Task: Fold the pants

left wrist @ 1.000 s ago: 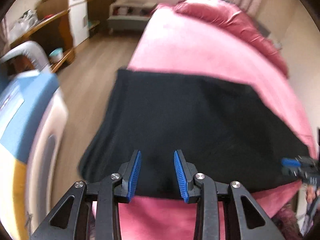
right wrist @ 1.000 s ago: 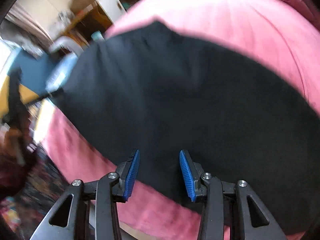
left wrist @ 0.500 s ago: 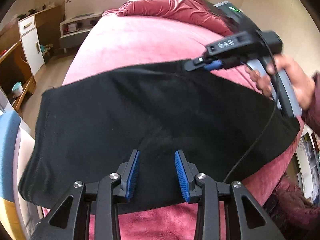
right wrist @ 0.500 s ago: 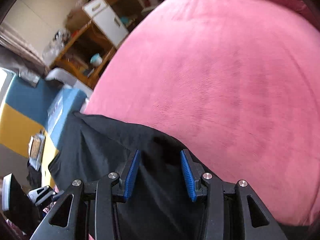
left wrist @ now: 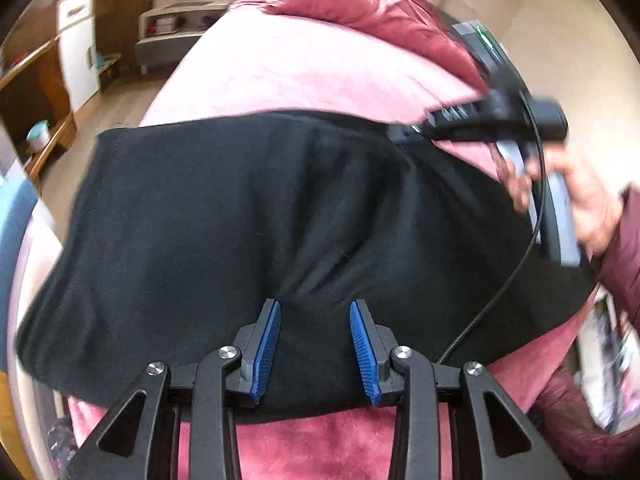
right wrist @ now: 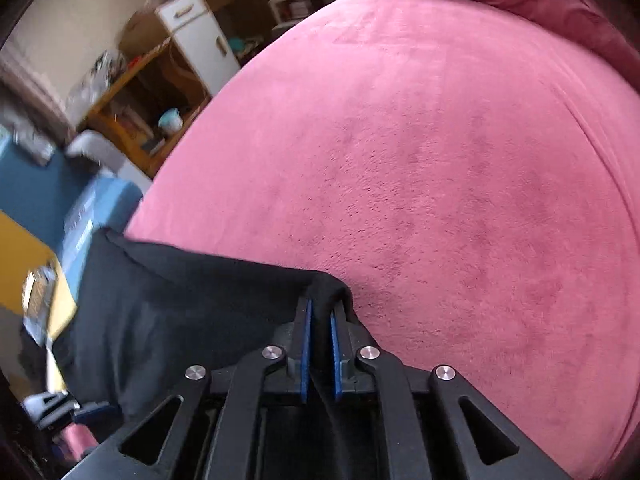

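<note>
Black pants (left wrist: 248, 220) spread flat across the near end of a pink bed (right wrist: 440, 160). Left gripper (left wrist: 315, 318) low over the near pants edge at 6 o'clock, blue fingers (left wrist: 267, 344) apart, cloth under the gap, nothing pinched. Right gripper (right wrist: 320, 314) has just been closing, fingers (right wrist: 306, 344) now clamped on the far pants corner; in the left view it sits at 2 o'clock, held by a hand (left wrist: 588, 208). Red pillow (left wrist: 360, 4) at 12. White cabinet (right wrist: 200, 36) at 10. No readable writing or labels; a blue box (right wrist: 88, 216) at 9 has blurred print.
</note>
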